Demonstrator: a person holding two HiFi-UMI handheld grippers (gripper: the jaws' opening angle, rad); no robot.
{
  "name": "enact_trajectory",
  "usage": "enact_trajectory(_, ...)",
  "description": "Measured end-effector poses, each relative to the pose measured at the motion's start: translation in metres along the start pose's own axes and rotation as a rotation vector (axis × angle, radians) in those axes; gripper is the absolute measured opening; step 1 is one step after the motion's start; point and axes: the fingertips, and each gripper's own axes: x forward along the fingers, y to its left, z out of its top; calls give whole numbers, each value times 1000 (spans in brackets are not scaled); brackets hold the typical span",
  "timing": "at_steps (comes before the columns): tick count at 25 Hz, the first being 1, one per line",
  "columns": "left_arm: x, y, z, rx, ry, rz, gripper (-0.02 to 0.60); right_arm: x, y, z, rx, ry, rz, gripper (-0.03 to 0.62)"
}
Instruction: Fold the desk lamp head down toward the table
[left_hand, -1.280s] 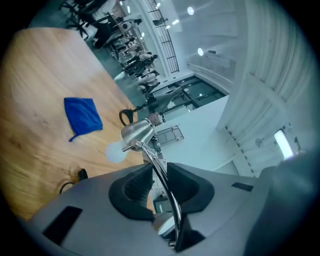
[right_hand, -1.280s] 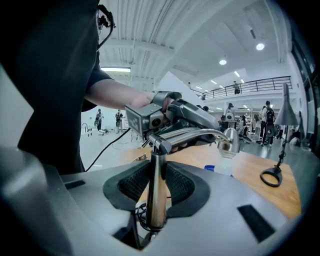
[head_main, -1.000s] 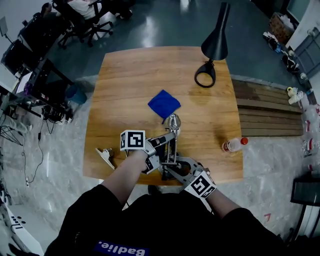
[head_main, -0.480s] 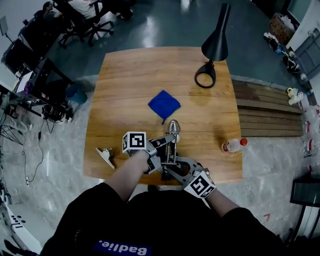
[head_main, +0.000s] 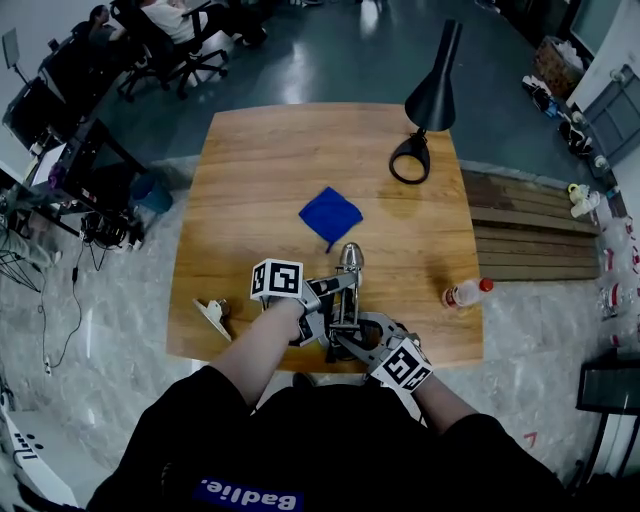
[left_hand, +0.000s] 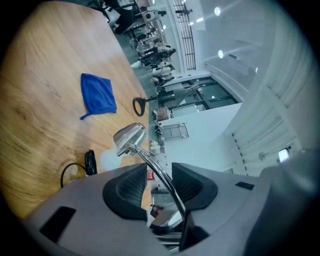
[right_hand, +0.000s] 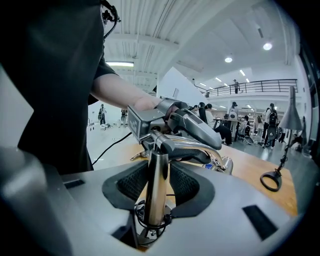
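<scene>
A small chrome desk lamp stands near the table's front edge, its head (head_main: 349, 257) (left_hand: 129, 137) tipped toward the blue cloth. Its thin curved arm (left_hand: 161, 176) runs between the jaws of my left gripper (head_main: 336, 287) (left_hand: 159, 187). Those jaws are opening, and a gap shows on each side of the arm. My right gripper (head_main: 342, 340) (right_hand: 157, 189) is shut on the lamp's upright post (right_hand: 156, 185), with both pads against it. In the right gripper view the left gripper (right_hand: 185, 125) sits above the post's top joint.
A blue cloth (head_main: 330, 212) (left_hand: 98, 95) lies mid-table. A black cone lamp (head_main: 432, 95) with a ring base (head_main: 410, 160) stands at the far right corner. A red-capped bottle (head_main: 465, 291) lies at the right edge, a pale clip (head_main: 213, 315) at the front left. The lamp's black cord (left_hand: 90, 162) lies beside it.
The chrome lamp head has come slightly nearer to the grippers. My left gripper has shifted a little to the right. The right gripper has kept still.
</scene>
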Motion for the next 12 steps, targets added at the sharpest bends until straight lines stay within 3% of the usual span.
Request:
enact_trajectory(2,-6,-3,3,27,4,-4,163,0,-1,-3,18,5,-19,132)
enact_trajectory(6,-42,-11,32,89,-100,-18,164,-5,-5,-5,35,28,-81,164)
enact_trajectory(9,-71,-28,43,166,-145,-48,164,-9,-8,-6,49,63,-141,169)
enact_trajectory(12,-93,-42,31,284,-164,-47,164,-19,-6,-14,103,92,-215,169)
